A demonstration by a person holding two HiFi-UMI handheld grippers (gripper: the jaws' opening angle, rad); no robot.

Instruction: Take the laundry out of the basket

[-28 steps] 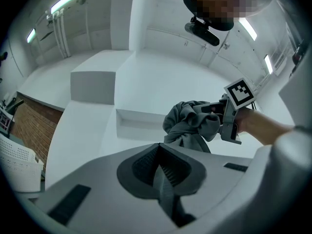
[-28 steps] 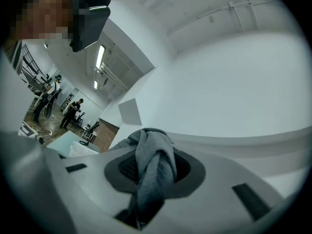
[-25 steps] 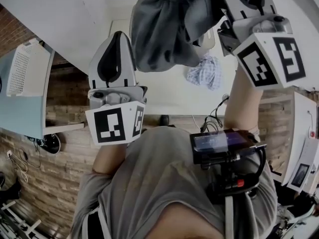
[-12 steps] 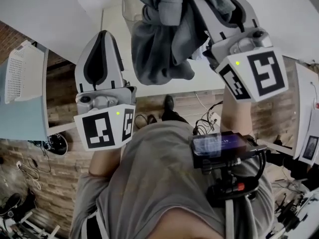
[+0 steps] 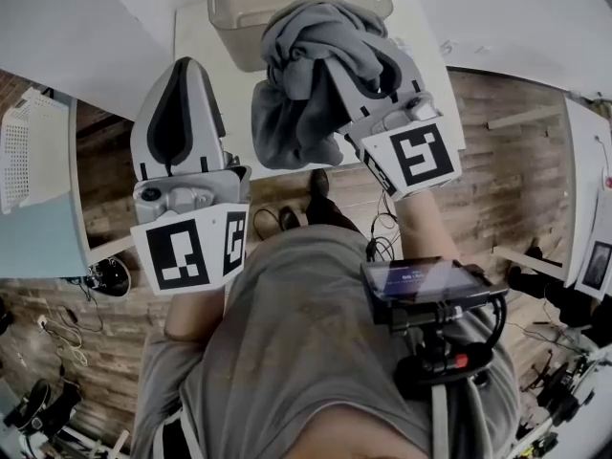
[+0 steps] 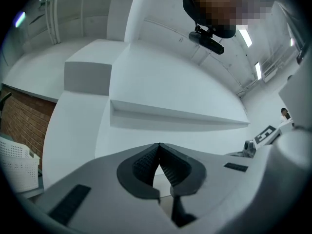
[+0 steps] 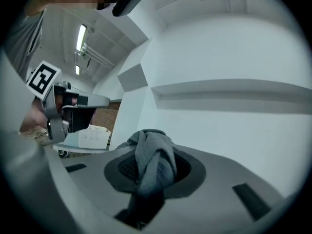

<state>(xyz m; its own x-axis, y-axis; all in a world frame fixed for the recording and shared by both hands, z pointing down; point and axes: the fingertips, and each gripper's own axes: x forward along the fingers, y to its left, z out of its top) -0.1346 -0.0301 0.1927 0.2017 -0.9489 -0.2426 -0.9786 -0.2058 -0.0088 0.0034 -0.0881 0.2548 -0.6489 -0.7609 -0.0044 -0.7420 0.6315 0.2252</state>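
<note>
A bundled grey garment (image 5: 301, 94) hangs in the air over the white table's near edge, with my right gripper (image 5: 335, 51) shut on it. In the right gripper view the grey garment (image 7: 153, 155) fills the gap between the dark pads and bulges out past the tips. The beige laundry basket (image 5: 239, 8) stands on the table just beyond the garment; its inside is hidden. My left gripper (image 5: 186, 65) is raised to the left of the garment and apart from it. Seen from its own camera, the left gripper (image 6: 159, 145) is shut with its tips touching and nothing between them.
The white table (image 5: 196, 41) carries the basket. A white perforated crate (image 5: 24, 146) sits on a pale shelf at the far left. Below is a brick-patterned floor with cables (image 5: 268, 226). A camera rig (image 5: 426, 285) hangs on the person's chest.
The right gripper and the grey garment have moved left and lower in the head view, nearer the body. The basket has come into sight at the top; the checked cloth has left it.
</note>
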